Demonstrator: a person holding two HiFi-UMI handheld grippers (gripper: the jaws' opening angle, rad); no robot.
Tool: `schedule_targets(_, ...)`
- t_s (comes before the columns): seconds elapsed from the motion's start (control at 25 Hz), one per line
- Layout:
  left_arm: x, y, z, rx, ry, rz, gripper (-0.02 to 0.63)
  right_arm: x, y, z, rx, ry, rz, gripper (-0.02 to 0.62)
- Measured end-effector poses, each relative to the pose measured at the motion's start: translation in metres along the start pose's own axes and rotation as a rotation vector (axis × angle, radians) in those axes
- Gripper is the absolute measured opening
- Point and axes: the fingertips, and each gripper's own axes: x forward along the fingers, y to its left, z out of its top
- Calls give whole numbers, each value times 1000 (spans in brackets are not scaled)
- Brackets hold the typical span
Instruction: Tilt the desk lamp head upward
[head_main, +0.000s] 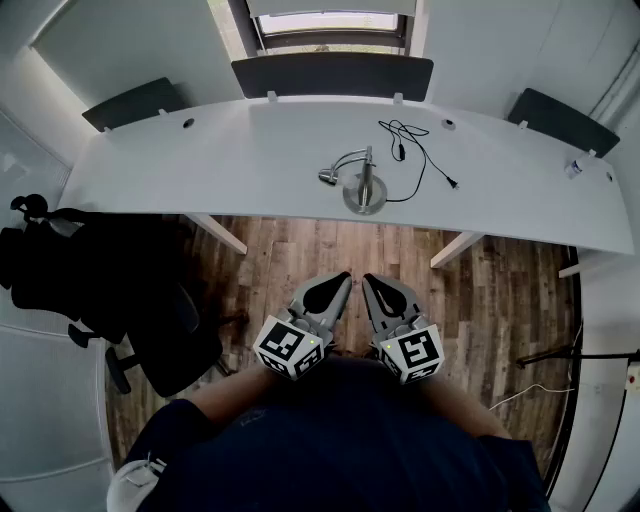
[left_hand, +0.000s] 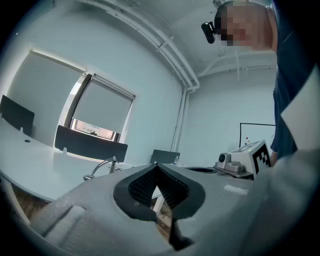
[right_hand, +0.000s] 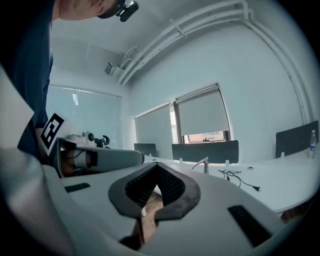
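Observation:
A small silver desk lamp (head_main: 358, 181) stands on a round base near the middle of the long white desk (head_main: 250, 160). Its curved neck bends left and its head (head_main: 328, 176) hangs low over the desktop. A black cord (head_main: 415, 155) trails from it to the right. The lamp also shows far off in the left gripper view (left_hand: 102, 167) and the right gripper view (right_hand: 202, 163). Both grippers are held close to the person's body, well short of the desk. The left gripper (head_main: 345, 277) and the right gripper (head_main: 368, 280) are shut with nothing between their jaws.
Dark partition panels (head_main: 332, 75) stand along the desk's far edge. A black office chair (head_main: 150, 330) sits on the wooden floor at the left, with a dark coat (head_main: 45, 265) beside it. White desk legs (head_main: 220, 232) show under the front edge. A small bottle (head_main: 575, 168) stands at the far right.

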Motion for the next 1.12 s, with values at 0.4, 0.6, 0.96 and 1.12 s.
schedule_targets(0.4, 8, -2, 5, -4, -4, 56, -8, -5, -11, 3, 5, -2, 47, 8)
schedule_targets(0.6, 12, -5, 7, -1, -9, 104, -7, -9, -19, 6, 0, -4, 84, 8)
schedule_targets(0.96, 26, 10, -4, -14, -13, 169, -7, 2, -44, 1, -7, -2, 74, 9)
schedule_targets(1.12, 40, 29, -11, -32, -7, 182, -8, 18, -57, -4, -4, 16, 53, 9)
